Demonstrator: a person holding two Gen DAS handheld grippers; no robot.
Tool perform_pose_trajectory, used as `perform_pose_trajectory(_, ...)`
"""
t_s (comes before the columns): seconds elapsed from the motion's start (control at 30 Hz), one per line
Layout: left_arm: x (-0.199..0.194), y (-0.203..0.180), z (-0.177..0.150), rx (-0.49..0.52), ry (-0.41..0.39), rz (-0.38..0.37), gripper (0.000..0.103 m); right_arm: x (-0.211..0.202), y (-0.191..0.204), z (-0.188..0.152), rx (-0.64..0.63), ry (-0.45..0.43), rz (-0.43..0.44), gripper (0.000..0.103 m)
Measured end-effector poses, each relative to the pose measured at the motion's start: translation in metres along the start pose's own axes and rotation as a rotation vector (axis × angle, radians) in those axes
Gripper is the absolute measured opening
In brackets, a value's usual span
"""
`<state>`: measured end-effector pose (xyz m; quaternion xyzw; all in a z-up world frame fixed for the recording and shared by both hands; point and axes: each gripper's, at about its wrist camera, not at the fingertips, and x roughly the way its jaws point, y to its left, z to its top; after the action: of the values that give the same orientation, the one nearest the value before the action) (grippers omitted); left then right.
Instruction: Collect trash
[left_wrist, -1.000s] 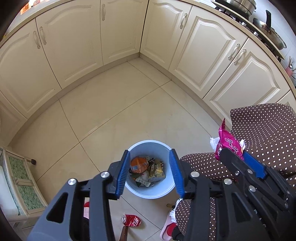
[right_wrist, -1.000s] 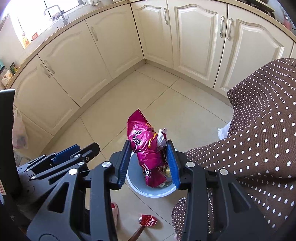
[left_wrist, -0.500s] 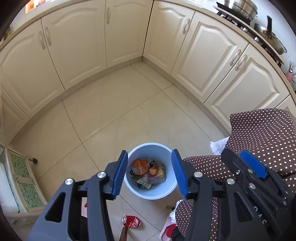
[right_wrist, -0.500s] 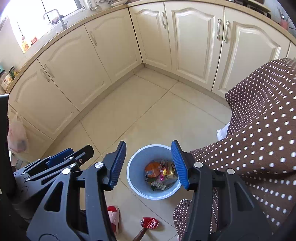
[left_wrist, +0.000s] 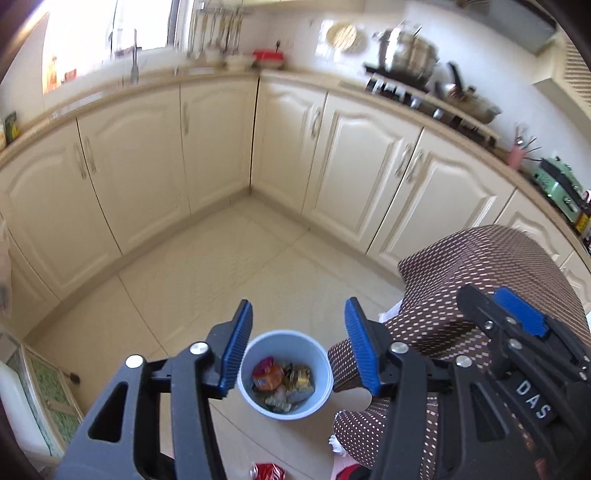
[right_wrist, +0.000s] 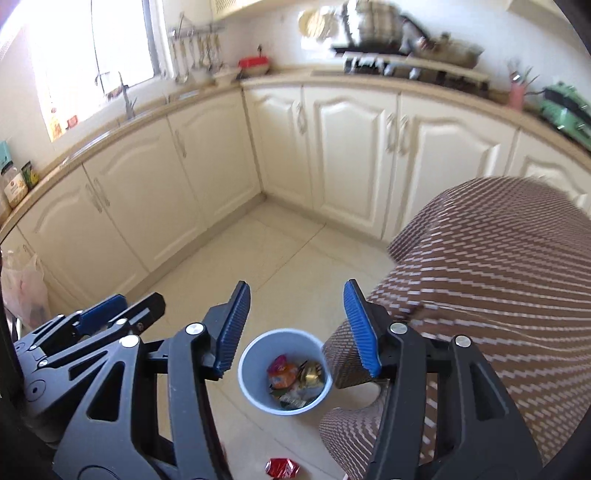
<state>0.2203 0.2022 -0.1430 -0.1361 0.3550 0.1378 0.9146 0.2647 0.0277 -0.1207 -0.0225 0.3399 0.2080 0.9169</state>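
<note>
A pale blue trash bin stands on the tiled floor and holds several wrappers, one of them orange. My left gripper hangs well above the bin, its jaws opening and nothing between them. My right gripper is also high over the bin, jaws opening and empty; it shows at the right edge of the left wrist view. A crushed red can lies on the floor in front of the bin.
Cream cabinets wrap around the far corner, with pots and utensils on the counter above. A person's brown dotted clothing fills the right side. A green-patterned rack stands at the left.
The pink wrapper left my right gripper and dropped into the bin. Both grippers opened wider, rose and tilted up, so the counter and window came into view.
</note>
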Motion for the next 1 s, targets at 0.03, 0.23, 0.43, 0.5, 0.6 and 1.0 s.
perform_pose_trajectory(0.03,-0.011,-0.003,-0.002,0.014,-0.025,-0.002,0.056,-0.012,-0.001,-0.001,0.002,-0.019,-0.007,0.055)
perform_pose_trajectory(0.23,-0.079,-0.022,-0.025,0.077,-0.137,-0.027,0.062,-0.092,-0.008,-0.021,-0.002,-0.138,-0.07,0.06)
perform_pose_trajectory(0.43,-0.13,-0.039,-0.05,0.137,-0.236,-0.049,0.072,-0.153,-0.016,-0.05,0.026,-0.232,-0.128,0.066)
perform_pose_trajectory(0.5,-0.144,-0.045,-0.059,0.158,-0.263,-0.056,0.074,-0.168,-0.019,-0.059,0.04,-0.263,-0.138,0.067)
perform_pose_trajectory(0.6,-0.161,-0.055,-0.073,0.186,-0.293,-0.068,0.075,-0.192,-0.024,-0.075,0.057,-0.32,-0.163,0.069)
perform_pose_trajectory(1.0,-0.211,-0.083,-0.096,0.202,-0.441,-0.102,0.076,-0.236,-0.051,-0.097,0.078,-0.426,-0.212,0.072)
